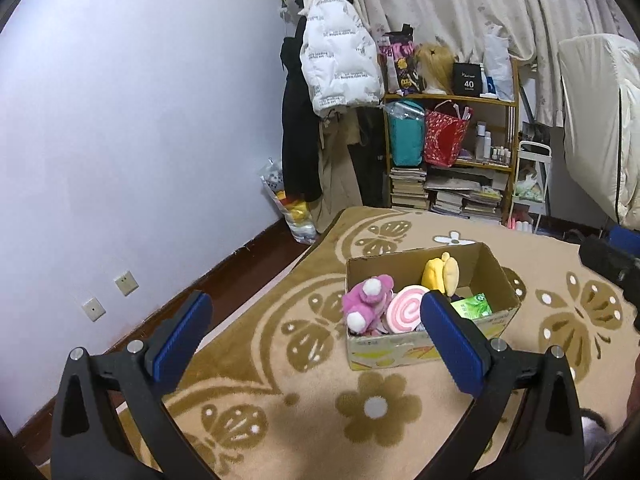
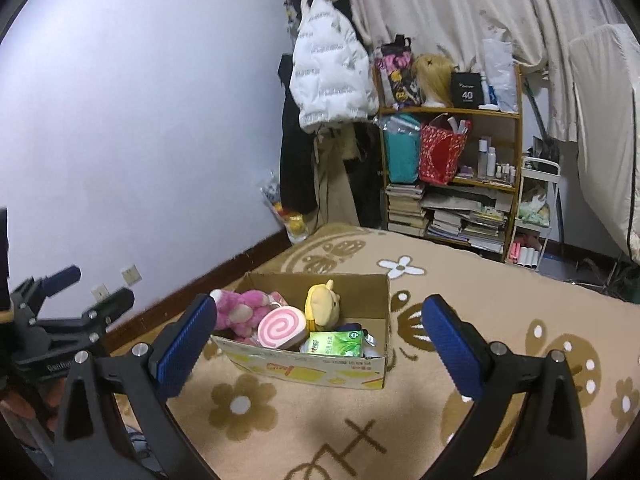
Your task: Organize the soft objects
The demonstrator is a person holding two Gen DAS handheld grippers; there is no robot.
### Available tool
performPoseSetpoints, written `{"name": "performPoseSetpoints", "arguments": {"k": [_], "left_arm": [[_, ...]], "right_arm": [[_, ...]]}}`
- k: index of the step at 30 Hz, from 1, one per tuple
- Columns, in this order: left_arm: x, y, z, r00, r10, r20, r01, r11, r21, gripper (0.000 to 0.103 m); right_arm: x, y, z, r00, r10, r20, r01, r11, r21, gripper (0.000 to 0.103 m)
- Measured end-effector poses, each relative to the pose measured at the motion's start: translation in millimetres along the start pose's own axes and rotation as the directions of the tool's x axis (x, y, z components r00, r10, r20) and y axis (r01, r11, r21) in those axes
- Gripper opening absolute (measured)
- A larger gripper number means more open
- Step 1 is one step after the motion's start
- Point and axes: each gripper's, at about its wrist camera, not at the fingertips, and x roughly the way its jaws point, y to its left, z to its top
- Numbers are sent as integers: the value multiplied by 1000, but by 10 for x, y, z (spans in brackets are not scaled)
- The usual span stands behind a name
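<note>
Both claws, left (image 1: 316, 340) and right (image 2: 320, 344), gape wide and empty; the cardboard box (image 2: 376, 296) holds pink plush (image 2: 240, 308), swirl cushion (image 2: 280, 328), yellow toy (image 2: 322, 306)

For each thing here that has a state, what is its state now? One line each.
left gripper: open, holds nothing.
right gripper: open, holds nothing.
cardboard box: open on top, upright on the carpet.
pink plush: inside the box.
swirl cushion: inside the box.
yellow plush: inside the box.
green tissue pack: inside the box.

Cardboard box (image 2: 320, 368) on carpet (image 2: 500, 320) holds plush toys (image 2: 240, 308); right claw (image 2: 318, 334) gapes.
</note>
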Motion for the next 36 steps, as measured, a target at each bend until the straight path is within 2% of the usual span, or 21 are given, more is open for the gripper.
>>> {"name": "performPoseSetpoints", "arguments": {"k": [5, 9, 14, 19, 36], "left_arm": [[-195, 39, -127, 1000, 2, 31, -2, 1000, -14, 103], [-326, 48, -195, 997, 29, 72, -29, 1000, -9, 103], [-403, 29, -300, 995, 31, 100, -29, 999, -25, 103], [-283, -41, -460, 999, 16, 44, -16, 1000, 4, 103], [-112, -121, -568, 1000, -7, 11, 6, 999, 36, 103]], "right_arm": [[-205, -25, -103, 999, 5, 48, -5, 1000, 13, 103], [-296, -3, -255, 997, 15, 79, -17, 1000, 25, 103], [-262, 23, -446, 997, 27, 74, -28, 1000, 8, 103], [-185, 34, -568, 998, 34, 57, -34, 999, 2, 103], [-89, 27, -734, 1000, 12, 28, -12, 1000, 4, 103]]}}
